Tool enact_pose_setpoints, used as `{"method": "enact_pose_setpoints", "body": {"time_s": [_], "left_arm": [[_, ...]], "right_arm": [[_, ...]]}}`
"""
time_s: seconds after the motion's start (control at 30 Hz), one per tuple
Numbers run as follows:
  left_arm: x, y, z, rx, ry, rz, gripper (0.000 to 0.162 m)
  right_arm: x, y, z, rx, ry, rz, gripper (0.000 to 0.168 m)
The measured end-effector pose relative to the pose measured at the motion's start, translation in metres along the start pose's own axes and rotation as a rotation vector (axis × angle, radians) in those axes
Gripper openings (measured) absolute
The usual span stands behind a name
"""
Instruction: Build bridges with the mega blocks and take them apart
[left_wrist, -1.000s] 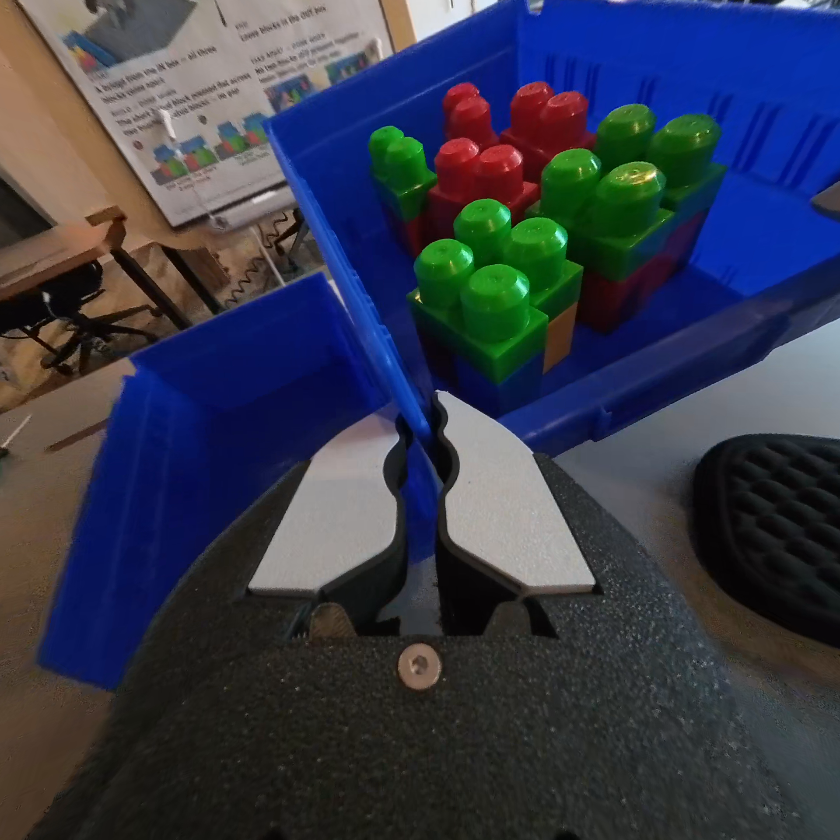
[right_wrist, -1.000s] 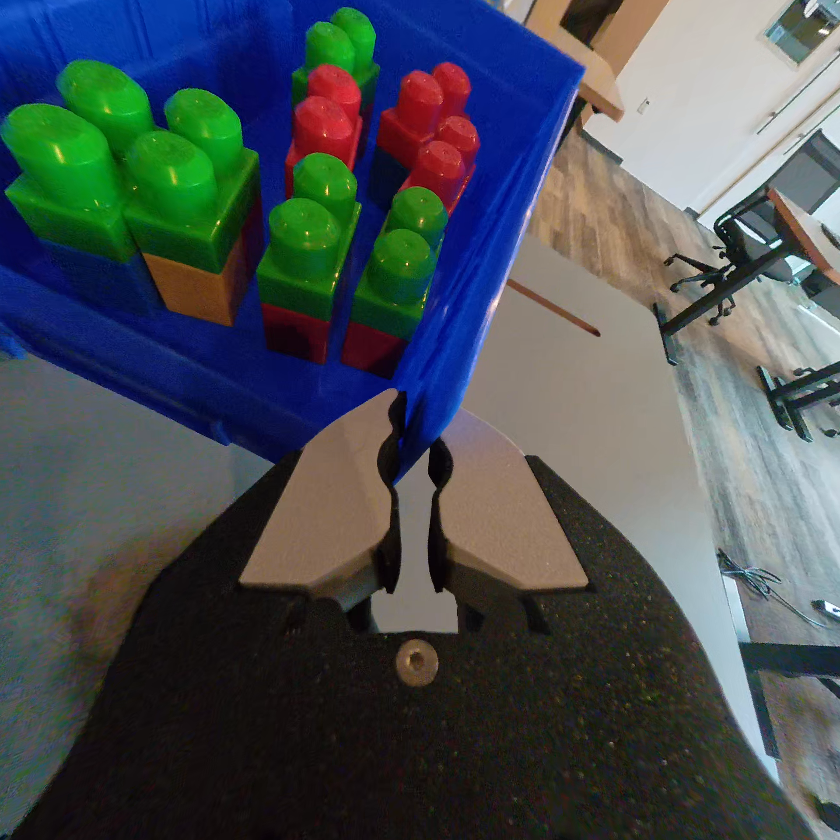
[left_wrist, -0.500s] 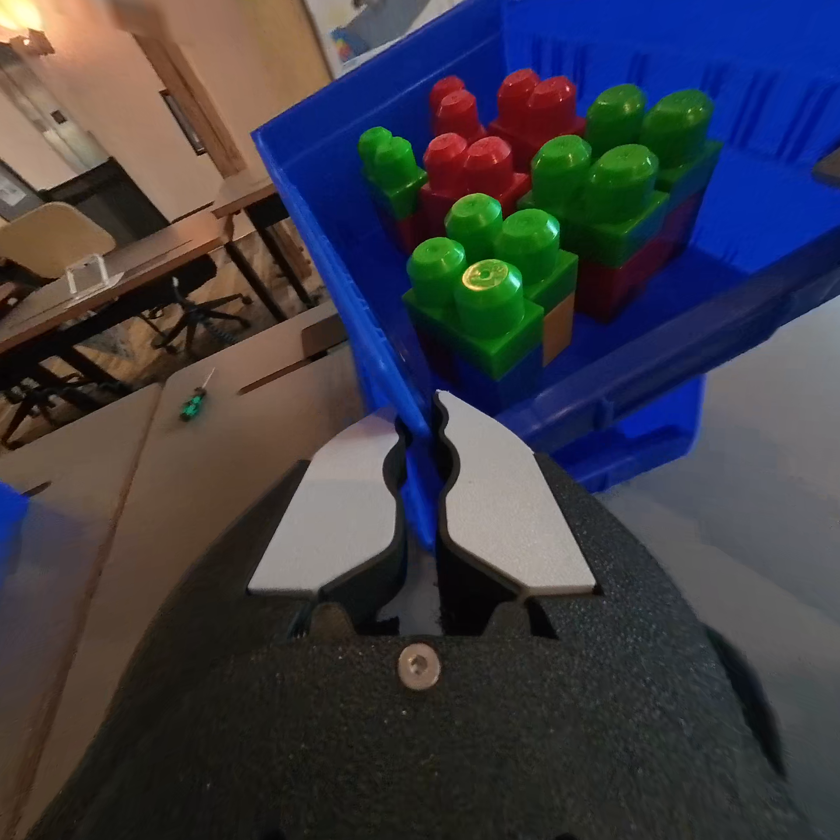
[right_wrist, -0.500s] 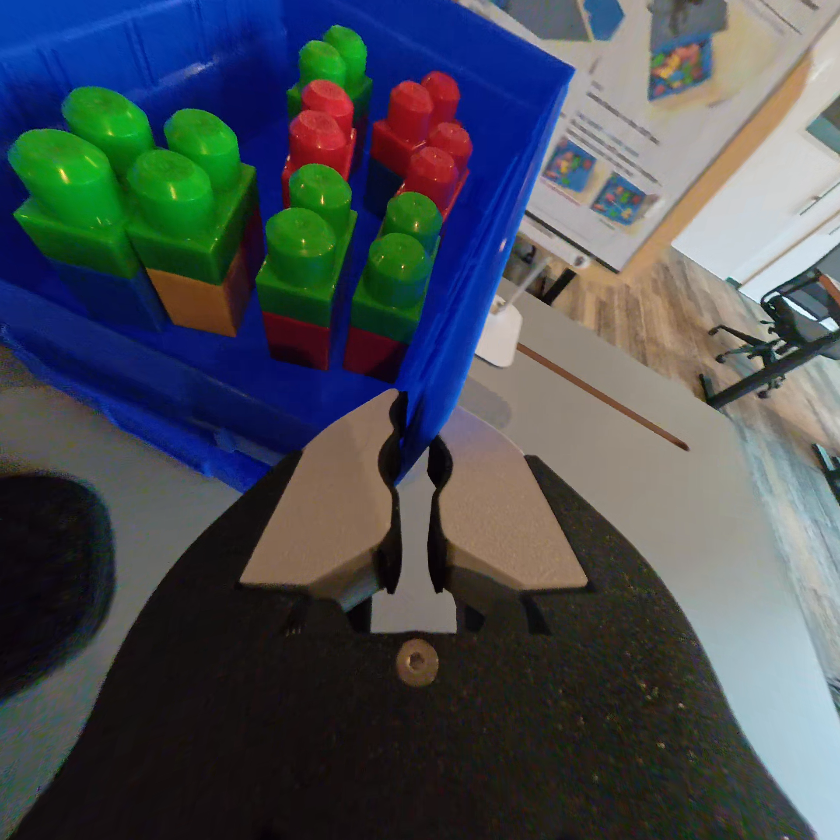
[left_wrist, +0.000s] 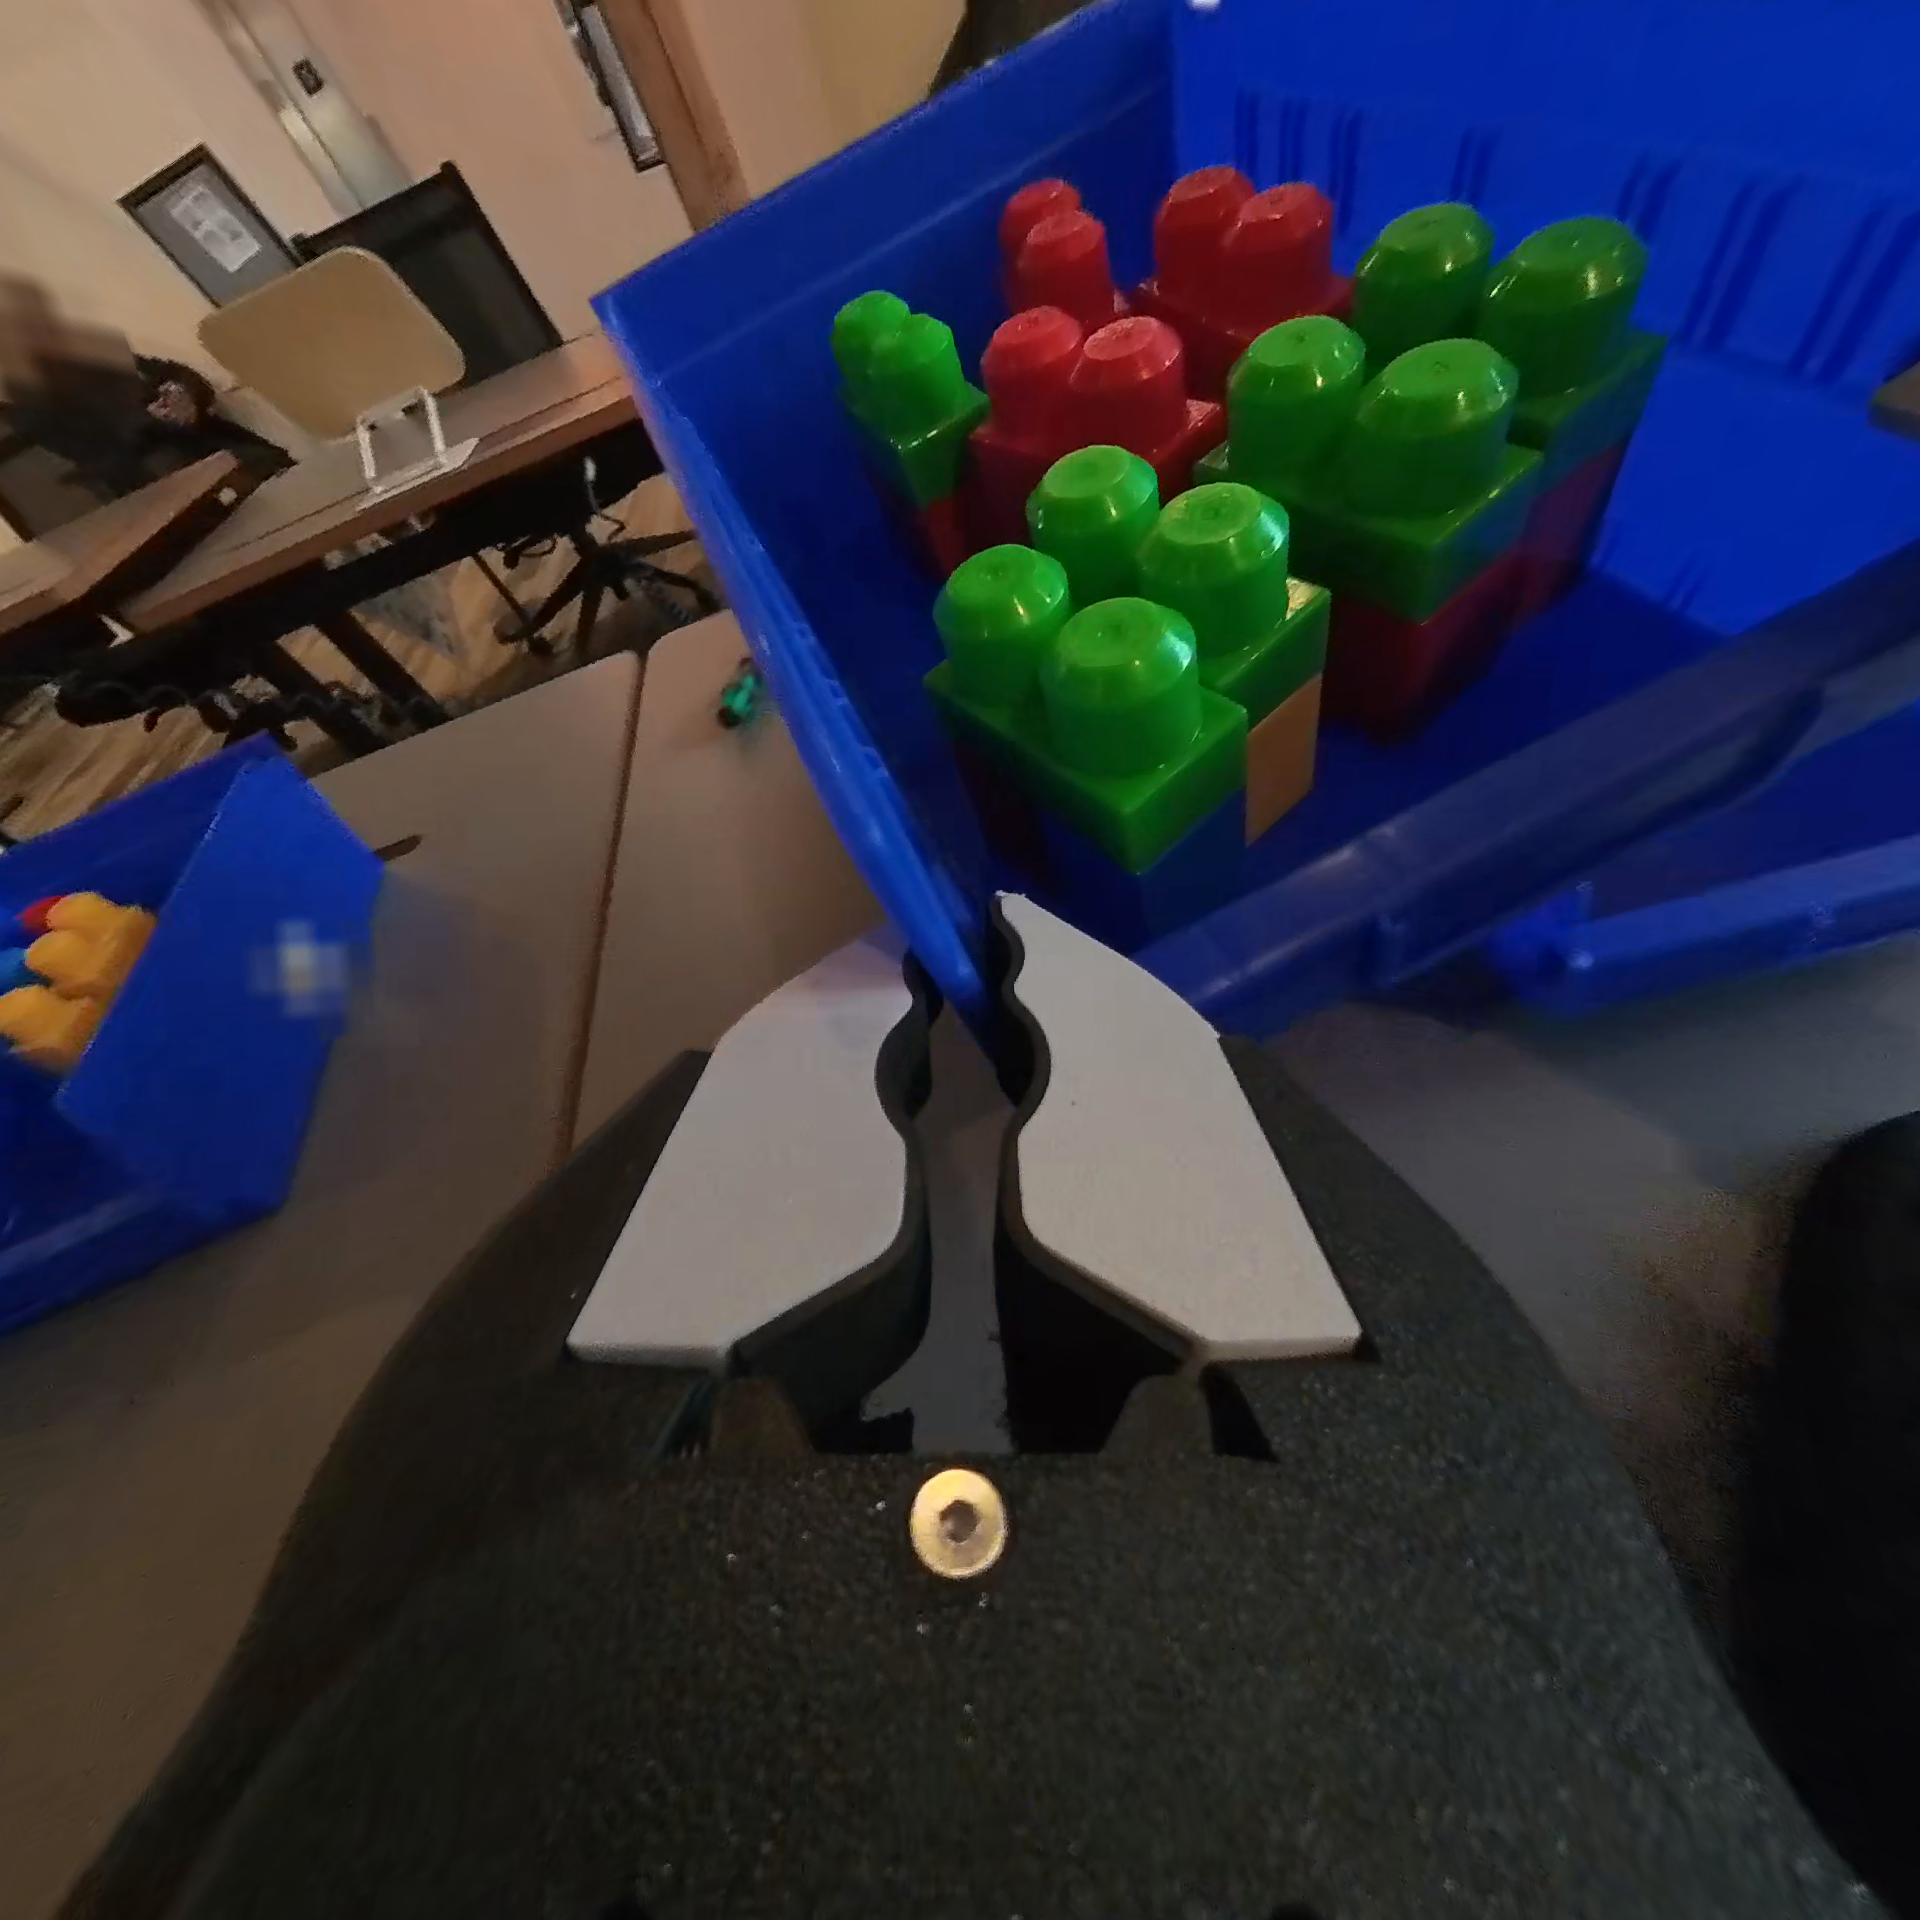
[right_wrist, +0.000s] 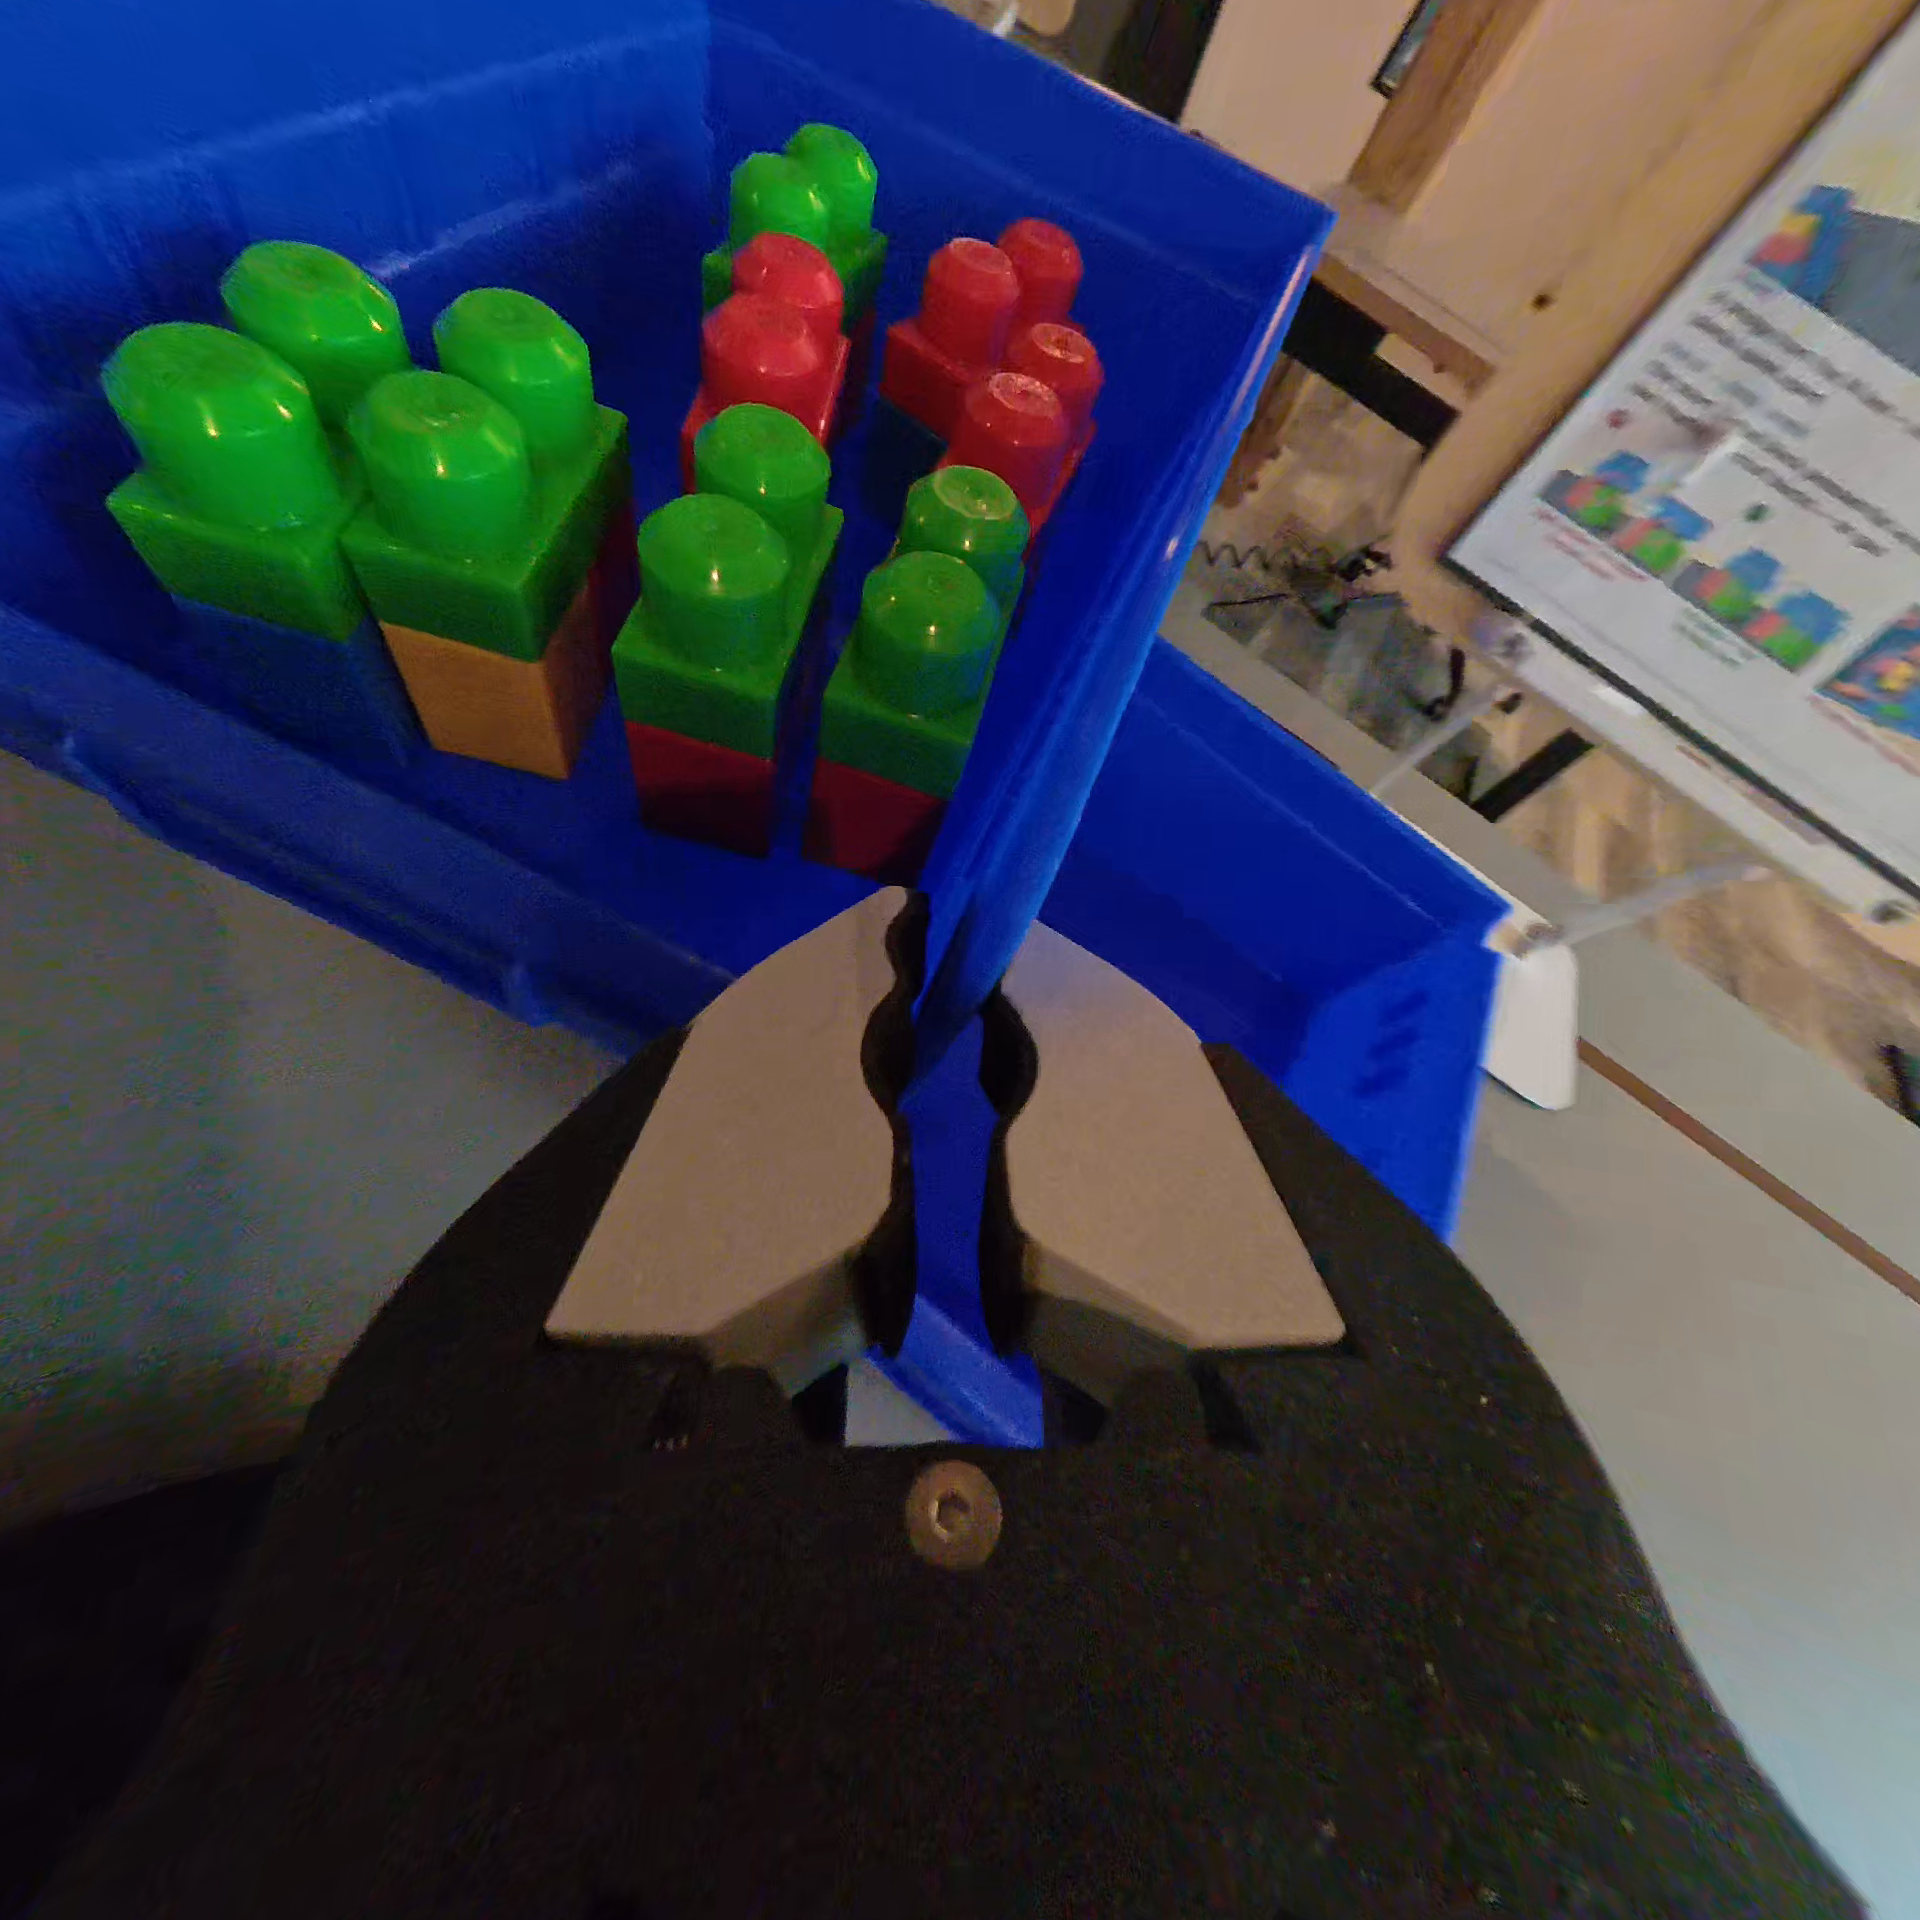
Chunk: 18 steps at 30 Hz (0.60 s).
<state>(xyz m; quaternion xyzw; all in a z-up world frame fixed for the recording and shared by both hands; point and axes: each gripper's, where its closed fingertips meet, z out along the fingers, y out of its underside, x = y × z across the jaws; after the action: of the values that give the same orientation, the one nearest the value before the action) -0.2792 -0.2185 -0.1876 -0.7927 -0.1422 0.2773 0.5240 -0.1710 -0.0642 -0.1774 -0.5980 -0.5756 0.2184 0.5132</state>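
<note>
Blocks (left_wrist: 1132, 686) stand in stacks inside bin (left_wrist: 1455, 114). My left tongs (left_wrist: 961, 961) pinch its left wall, my right tongs (right_wrist: 951, 940) pinch right wall: two-sided hold, probably to carry it level. Second bin (left_wrist: 208, 966) sits left on table (left_wrist: 468, 997).

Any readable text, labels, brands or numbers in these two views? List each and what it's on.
Nothing is legible enough to quote.
On the poster, right wrist view: printed lines and captions, too blurred to read.
On the framed sheet on the far wall, left wrist view: print too small to read.
On the blue bin and the mega blocks: no writing visible.
</note>
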Motion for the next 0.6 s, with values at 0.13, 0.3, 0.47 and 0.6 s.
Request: {"method": "enact_pose_setpoints", "body": {"time_s": [0.13, 0.3, 0.47, 0.6], "left_arm": [[-0.034, 0.025, -0.002, -0.028, -0.032, -0.022, 0.006], [-0.065, 0.054, -0.006, -0.049, -0.06, -0.043, 0.006], [-0.081, 0.081, -0.008, -0.088, -0.065, -0.047, 0.006], [-0.084, 0.104, -0.002, -0.121, -0.04, -0.058, 0.006]], "right_arm": [[-0.035, -0.01, 0.025, -0.008, -0.049, -0.011, 0.007], [-0.073, -0.016, 0.048, -0.022, -0.089, -0.033, 0.007], [-0.102, -0.006, 0.063, -0.057, -0.131, -0.045, 0.008], [-0.119, 0.01, 0.07, -0.103, -0.145, -0.059, 0.009]]}}
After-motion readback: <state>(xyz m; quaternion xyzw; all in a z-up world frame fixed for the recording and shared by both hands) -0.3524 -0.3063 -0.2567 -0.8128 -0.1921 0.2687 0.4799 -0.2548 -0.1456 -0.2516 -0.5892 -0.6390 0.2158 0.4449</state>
